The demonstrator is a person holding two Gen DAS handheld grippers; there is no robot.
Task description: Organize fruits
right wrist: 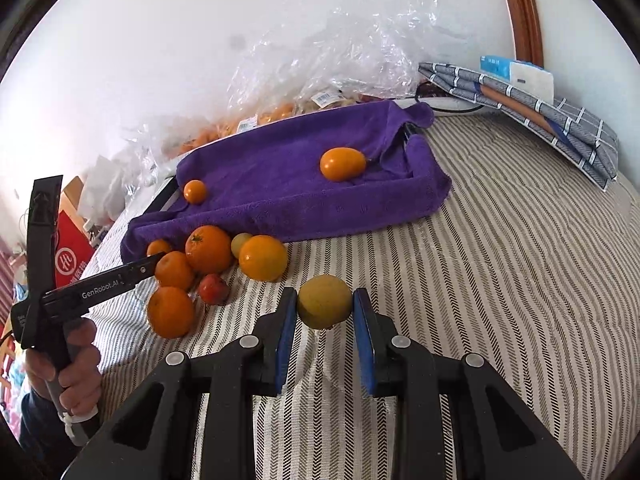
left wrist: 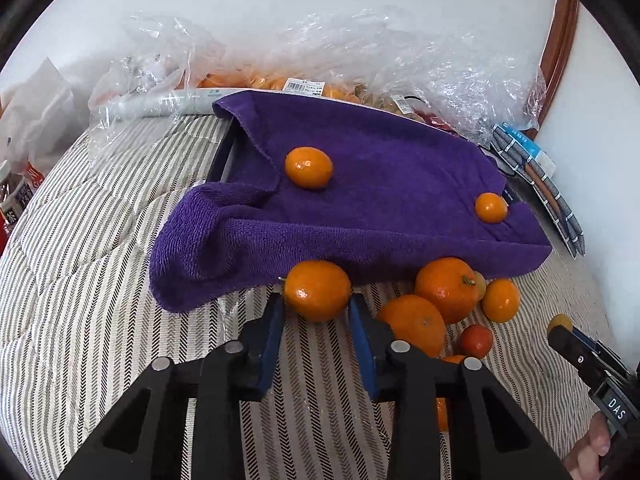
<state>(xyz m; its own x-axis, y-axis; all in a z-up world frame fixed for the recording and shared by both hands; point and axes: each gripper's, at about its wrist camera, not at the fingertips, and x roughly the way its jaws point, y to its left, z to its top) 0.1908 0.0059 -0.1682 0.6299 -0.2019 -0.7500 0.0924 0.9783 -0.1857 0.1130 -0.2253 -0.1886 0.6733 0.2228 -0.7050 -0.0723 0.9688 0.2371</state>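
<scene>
Striped quilt [left wrist: 100,280] covers the whole work surface, herringbone bands running toward the wall.

Purple towel [left wrist: 360,184] draped over a low tray-like form, well back on the quilt; its near edge hangs down to the bedding. Crinkled clear plastic bags [left wrist: 360,52] heaped behind it against the wall, orange fruit showing through.

Loose fruit pile [right wrist: 208,264] lies on the quilt at the towel's near edge: several oranges, one small red fruit [right wrist: 214,289].

On the towel: an oval orange fruit [right wrist: 343,164], long axis lying roughly level across the right wrist view, narrower end pointing right. A smaller round orange [right wrist: 195,191] sits well apart from it near the towel's other end.

Left gripper [left wrist: 317,306]: blue pads pinching a round orange [left wrist: 317,290] at its sides, just at the towel's front edge. Small stem nub on its left.

Right gripper [right wrist: 325,312]: pads clamped on a yellowish round fruit [right wrist: 325,301], held over bare quilt, apart from the pile. No clear long axis on it.
</scene>
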